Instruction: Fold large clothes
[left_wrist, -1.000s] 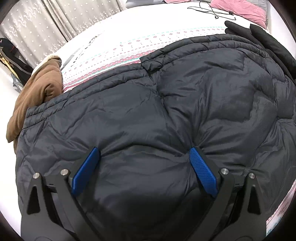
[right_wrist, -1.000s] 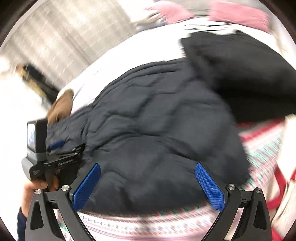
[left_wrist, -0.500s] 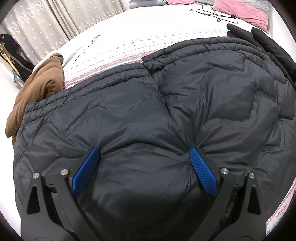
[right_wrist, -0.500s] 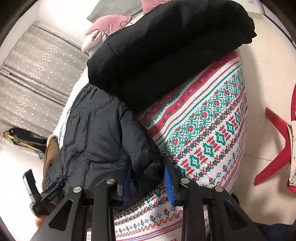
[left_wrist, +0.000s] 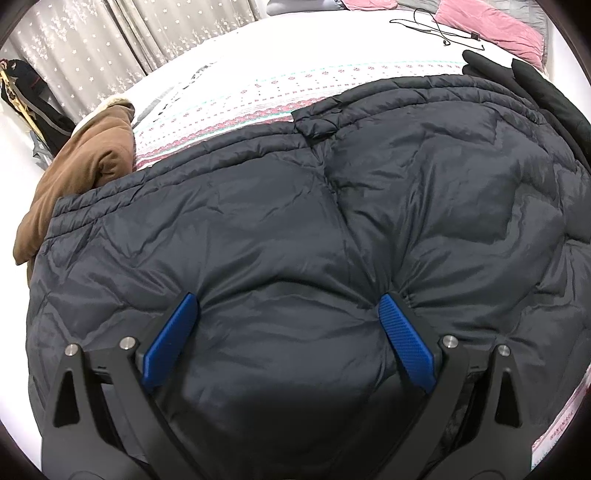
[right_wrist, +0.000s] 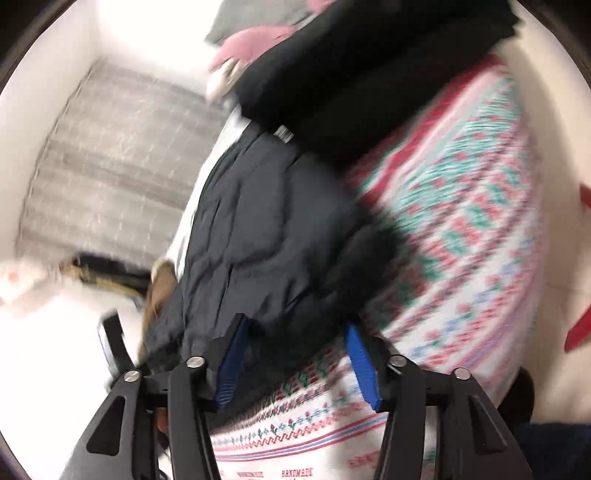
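Across the bed (left_wrist: 229, 62) in front of you lies the dark padded jacket (left_wrist: 295, 229), spread wide over the patterned blanket (left_wrist: 240, 107) and filling most of your left wrist view. Your left gripper (left_wrist: 288, 317) sits low over the jacket with its jaws spread wide apart; the two blue pads (left_wrist: 170, 343) press into the puffy fabric on either side of a raised bulge, but nothing is pinched between them. At the jacket's far edge you can see rows of stitched ribbing and a small flap near the middle. A brown coat (left_wrist: 81, 173) is bunched at the left edge of the bed, just beside the jacket's corner. A black garment (left_wrist: 546, 96) lies along the jacket's right side, touching it. Further back are a pink pillow (left_wrist: 491, 26) and a thin cable (left_wrist: 439, 29) on the white sheet, with grey curtains (left_wrist: 110, 40) behind.

Your right wrist view is blurred by motion. Your right gripper (right_wrist: 291, 354) has its jaws parted, and a dark fold at the end of the jacket (right_wrist: 266, 229) sits between the blue pads (right_wrist: 364, 369); the fold touches the left pad, while a gap shows beside the right one, so it is not clamped. Under that gripper you see the blanket (right_wrist: 461, 258) with its red and green pattern, and the black garment (right_wrist: 351, 74) lies on the far end of the jacket. A pink pillow (right_wrist: 251, 44) shows beyond it.
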